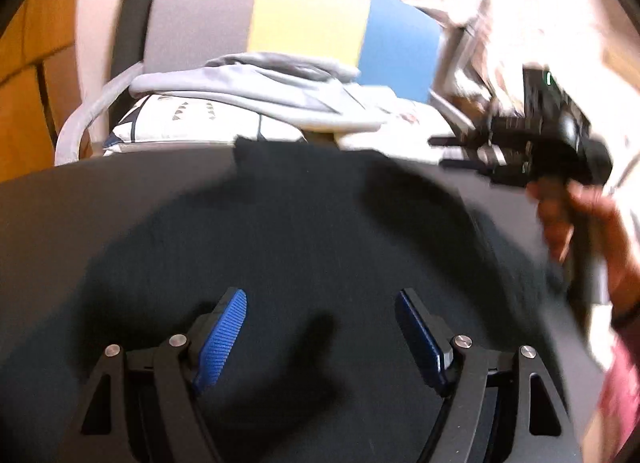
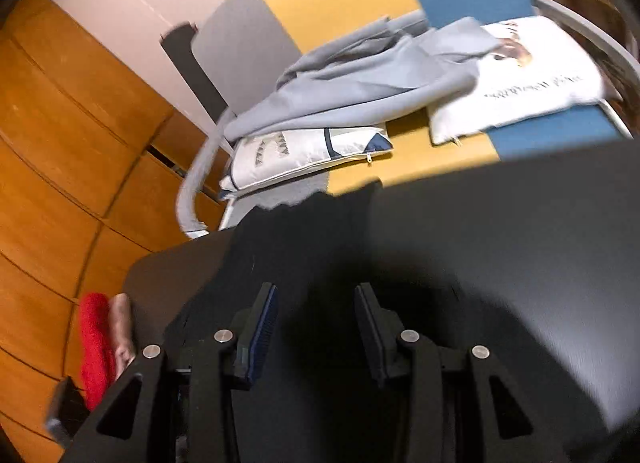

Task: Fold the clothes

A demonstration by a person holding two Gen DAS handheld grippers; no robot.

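A black garment [image 1: 304,215] lies spread over the dark table [image 1: 80,191]. In the left wrist view my left gripper [image 1: 320,319] hovers over the cloth, open, its blue pads [image 1: 224,331] wide apart with nothing between them. At the right of that view a hand [image 1: 576,223] holds my right gripper [image 1: 444,151] near the table's far edge, blurred. In the right wrist view the right gripper [image 2: 316,311] is over the black garment [image 2: 304,235], jaws apart and nothing pinched. The garment's far edge reaches the table's rim [image 2: 500,167].
Beyond the table stands a bench [image 1: 308,15] with grey, yellow and blue panels. It holds a grey garment [image 2: 360,91] and white pillows [image 2: 520,91]. Wooden floor [image 2: 60,143] lies to the left. Something red [image 2: 94,343] shows by the table's left edge.
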